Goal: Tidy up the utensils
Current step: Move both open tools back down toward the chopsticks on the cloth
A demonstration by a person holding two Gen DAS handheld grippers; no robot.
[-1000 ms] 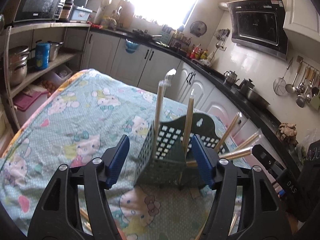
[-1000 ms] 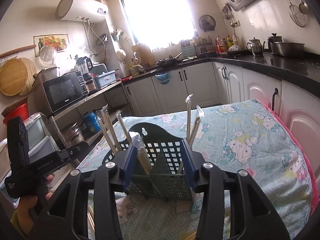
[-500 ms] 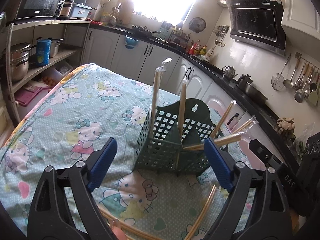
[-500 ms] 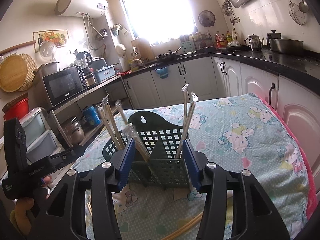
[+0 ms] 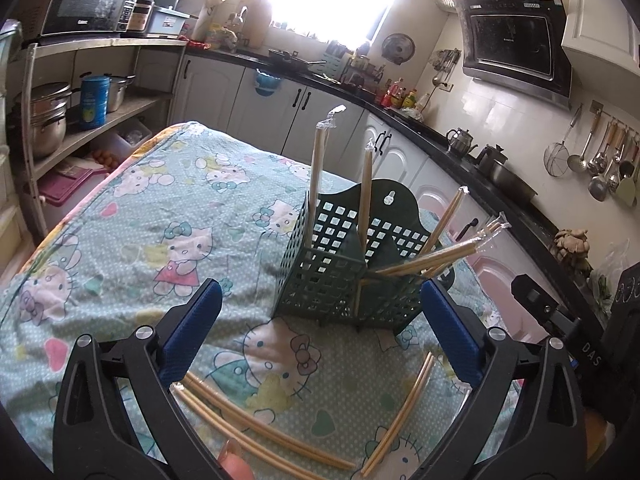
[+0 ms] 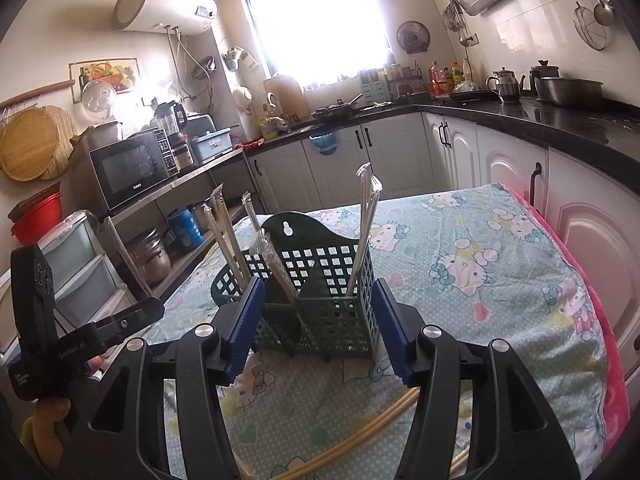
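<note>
green utensil basket [image 5: 352, 276] stands upright mid-worktop [image 5: 120, 240], wrapped chopsticks [image 5: 320, 176] upright and leaning inside. loose chopsticks [image 5: 260, 428] lie flat near the left tongs [image 5: 320, 334], long axis running left to right; that hand is judged nearer. left tongs just opened wide, empty. right tongs [image 6: 318, 326] opening, flanking the basket's near end, apparently not gripping.

Both left gripper [image 5: 320, 336] and right gripper [image 6: 318, 326] have just been opening.
</note>
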